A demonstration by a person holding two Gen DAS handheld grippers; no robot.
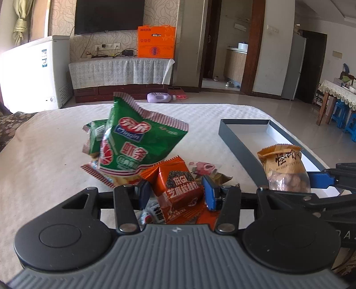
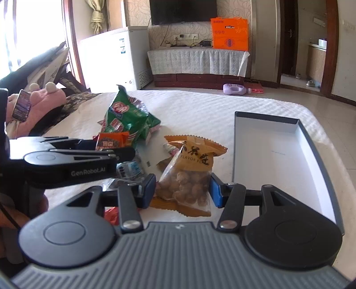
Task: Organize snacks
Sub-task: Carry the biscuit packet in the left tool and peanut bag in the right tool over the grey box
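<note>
Both sets of fingers carry snacks above the table

Left fingers point(image 1: 175, 195) clamp the orange sesame packet point(image 1: 178, 191); right fingers point(image 2: 182, 191) clamp the nut bag point(image 2: 189, 177), lifted clear for the empty tray point(image 2: 267, 155) at right.

Green packet point(image 1: 138, 142); orange packet point(image 1: 178, 189); grey-rimmed white box point(image 2: 267, 155).

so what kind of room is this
Most likely a home living room: a wall-mounted TV above a cloth-draped cabinet, and a chest freezer beside it.
</note>
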